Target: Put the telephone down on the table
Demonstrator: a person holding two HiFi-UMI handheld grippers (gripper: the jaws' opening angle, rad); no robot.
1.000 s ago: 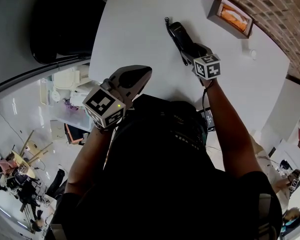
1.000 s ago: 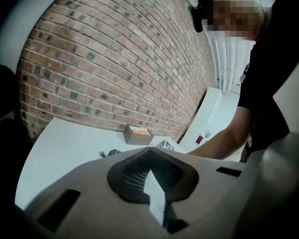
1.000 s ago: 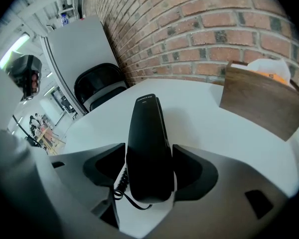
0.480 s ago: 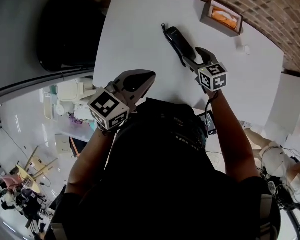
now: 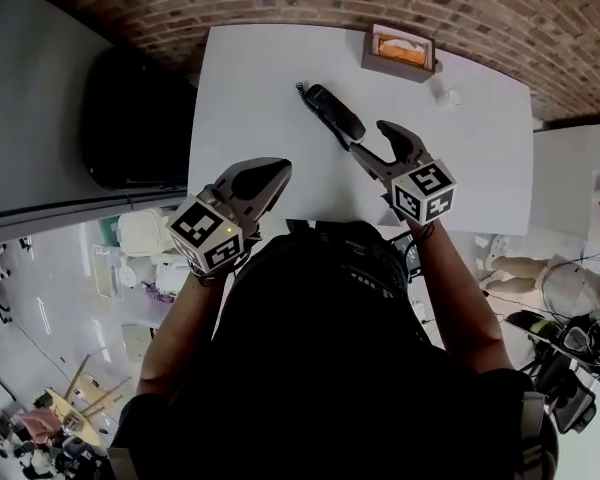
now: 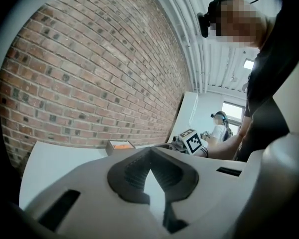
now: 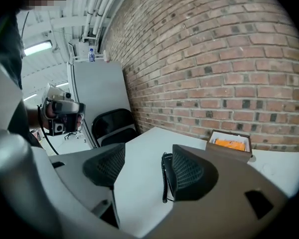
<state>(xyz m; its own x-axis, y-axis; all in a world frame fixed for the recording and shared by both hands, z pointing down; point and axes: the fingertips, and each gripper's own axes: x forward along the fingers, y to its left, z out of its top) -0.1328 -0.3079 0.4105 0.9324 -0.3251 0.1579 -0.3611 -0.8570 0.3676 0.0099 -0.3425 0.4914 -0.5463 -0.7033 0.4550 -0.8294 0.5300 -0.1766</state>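
Head view: the telephone [image 5: 335, 115] lies flat on the white worktop [image 5: 260, 78], upper middle of the frame, with its cord [image 5: 302, 90] at the far end. The right hand-held gripper [image 5: 372, 140] sits just below and right of it.
Right gripper view: the jaws are spread wide and released, with only bare worktop between them. The telephone [image 7: 168, 169] shows beyond the tips, partly behind the right-hand pad, and appears clear of both.
Left gripper view: the left hand-held gripper [image 6: 148, 176] is clenched on nothing, its pads meeting. In the head view it [image 5: 270, 171] hovers at the worktop's near edge, lower left of the telephone.
Change: a second ago the right jaws were on the handset. Half a second ago they were at its near end. Now they have let go and drawn back towards the person.
Meaning for the task: the telephone rests on the worktop unsupported, so the put-down looks finished and only the withdrawal remains.
Nearby: a box [image 5: 398, 50] with orange contents stands at the far edge, well apart from the telephone.
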